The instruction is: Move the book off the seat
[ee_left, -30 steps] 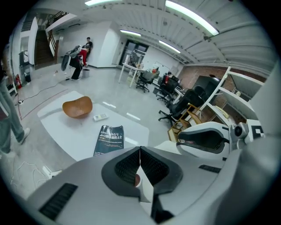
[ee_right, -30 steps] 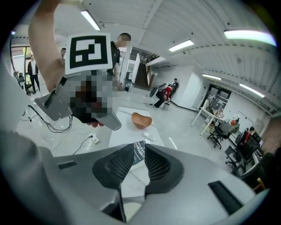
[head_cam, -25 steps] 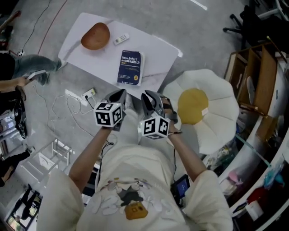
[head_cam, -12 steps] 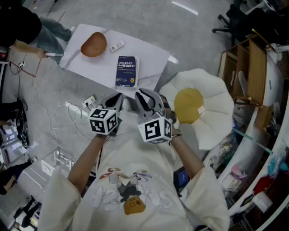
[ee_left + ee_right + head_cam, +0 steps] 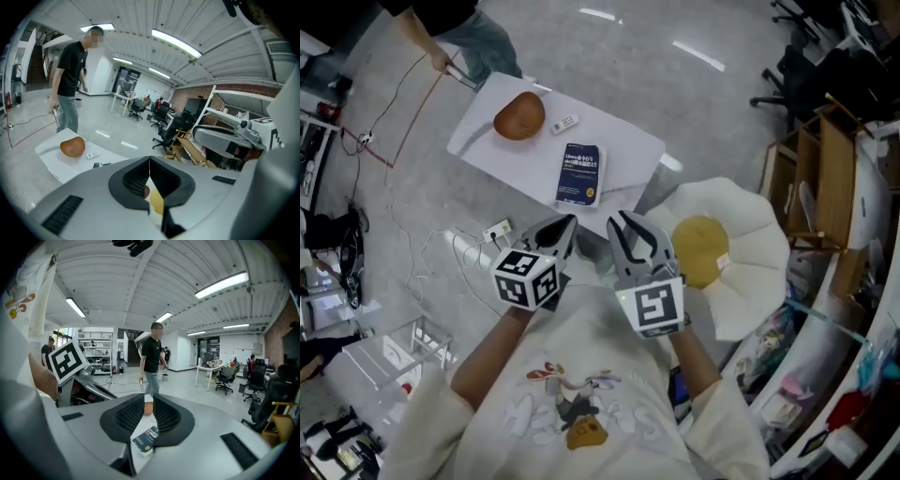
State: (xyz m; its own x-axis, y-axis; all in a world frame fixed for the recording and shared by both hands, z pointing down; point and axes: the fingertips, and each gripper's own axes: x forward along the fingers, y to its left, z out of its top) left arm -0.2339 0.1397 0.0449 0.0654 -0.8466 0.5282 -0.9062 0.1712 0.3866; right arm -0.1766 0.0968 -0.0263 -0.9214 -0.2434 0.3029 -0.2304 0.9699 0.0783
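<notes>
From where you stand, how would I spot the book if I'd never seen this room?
Find the white table beside the flower-shaped seat. The book lies flat near the table's edge closest to us. It is the only dark blue rectangle there; its neighbours are a round brown object and a small white remote.

Your left gripper and right gripper sit side by side before your chest, aimed forward and slightly down. Left jaws meet; right jaws stand slightly apart, empty.
</notes>
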